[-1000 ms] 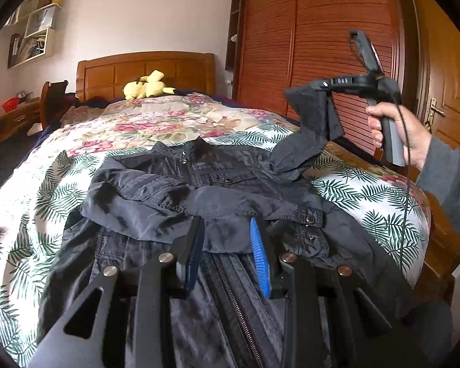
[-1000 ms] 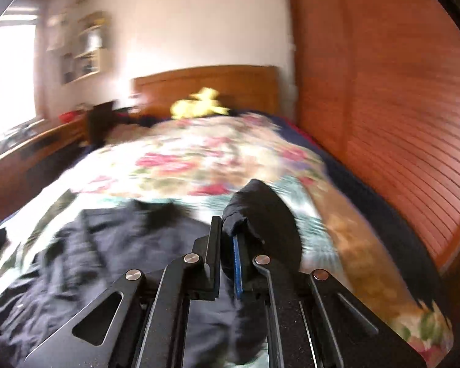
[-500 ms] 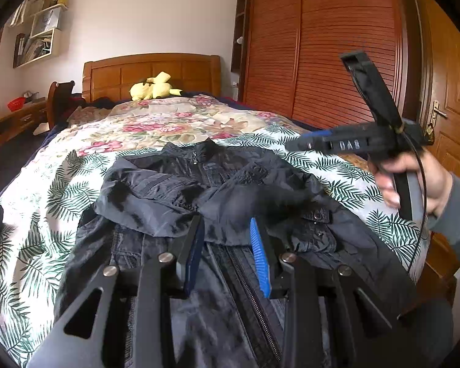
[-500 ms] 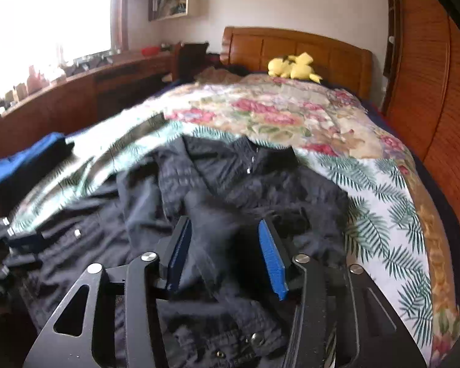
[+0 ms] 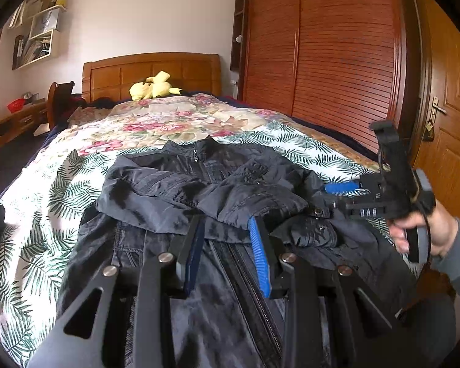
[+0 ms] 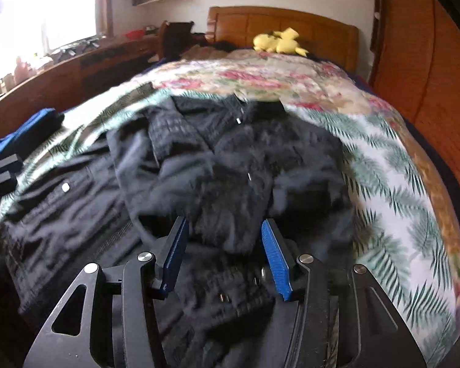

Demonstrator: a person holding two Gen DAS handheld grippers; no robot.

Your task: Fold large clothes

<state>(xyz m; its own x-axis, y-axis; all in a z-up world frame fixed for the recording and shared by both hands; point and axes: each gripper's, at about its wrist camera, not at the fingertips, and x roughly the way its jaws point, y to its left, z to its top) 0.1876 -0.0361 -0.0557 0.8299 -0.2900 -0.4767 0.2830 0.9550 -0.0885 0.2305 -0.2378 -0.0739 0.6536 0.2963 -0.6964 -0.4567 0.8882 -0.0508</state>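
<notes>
On the bed (image 5: 76, 159), black jacket (image 5: 205, 190) lies face up, sleeves folded across. Soft, slick, limp; grip hem corners. Left gripper (image 5: 227, 245) and right gripper (image 6: 227, 251) jaws wide, empty

Ahead of the left gripper (image 5: 227, 239), only the flat jacket (image 5: 199, 190) covered the bedspread (image 5: 40, 202), while the right gripper (image 5: 331, 194) blocked its right side.
</notes>
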